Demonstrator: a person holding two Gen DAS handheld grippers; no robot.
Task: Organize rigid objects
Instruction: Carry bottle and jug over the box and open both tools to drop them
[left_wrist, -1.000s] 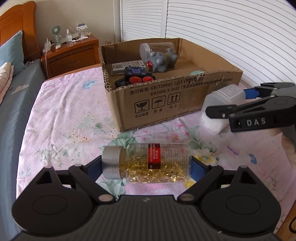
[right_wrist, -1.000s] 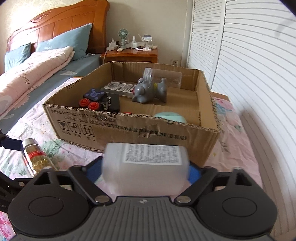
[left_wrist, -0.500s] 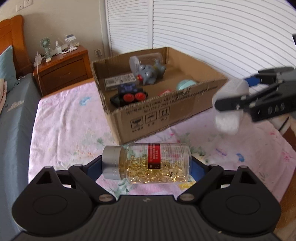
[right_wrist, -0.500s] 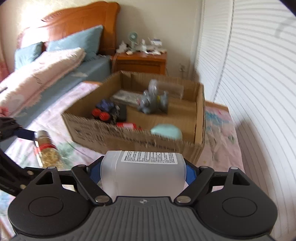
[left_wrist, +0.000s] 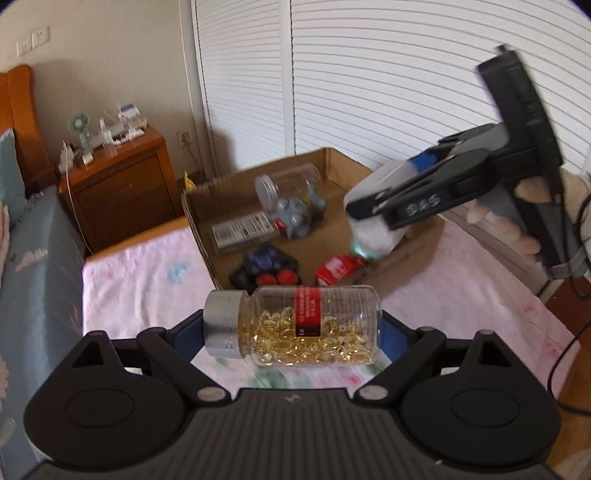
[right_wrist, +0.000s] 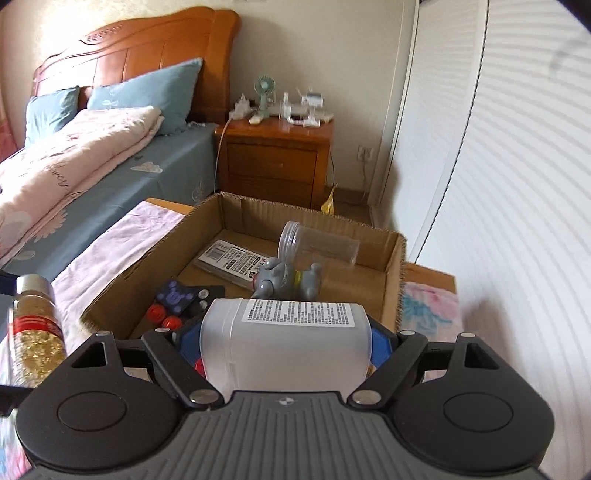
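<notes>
My left gripper (left_wrist: 291, 325) is shut on a clear capsule bottle (left_wrist: 295, 325) with a silver cap and red label, held crosswise in the air in front of the cardboard box (left_wrist: 195, 210). The same capsule bottle (right_wrist: 37, 328) shows at the left edge of the right wrist view. My right gripper (right_wrist: 286, 339) is shut on a white plastic bottle (right_wrist: 286, 350) with a printed label, above the box's near right corner. In the left wrist view the right gripper (left_wrist: 373, 221) and white bottle (left_wrist: 373, 236) hang over the box, held by a person's hand (left_wrist: 524, 206).
The box (right_wrist: 395, 280) on the pink floral bedcover (left_wrist: 140, 266) holds a grey toy (right_wrist: 284, 277), a clear jar (right_wrist: 317, 243), a flat labelled pack (right_wrist: 232, 258), a black controller with red knobs (left_wrist: 266, 269) and a red packet (left_wrist: 336, 269). A wooden nightstand (right_wrist: 277, 158) and white louvred doors (left_wrist: 369, 74) stand behind.
Both grippers have risen with their bottles. The right gripper has moved from beside the box's front wall to over the box; the box now appears lower and farther in the left view.
</notes>
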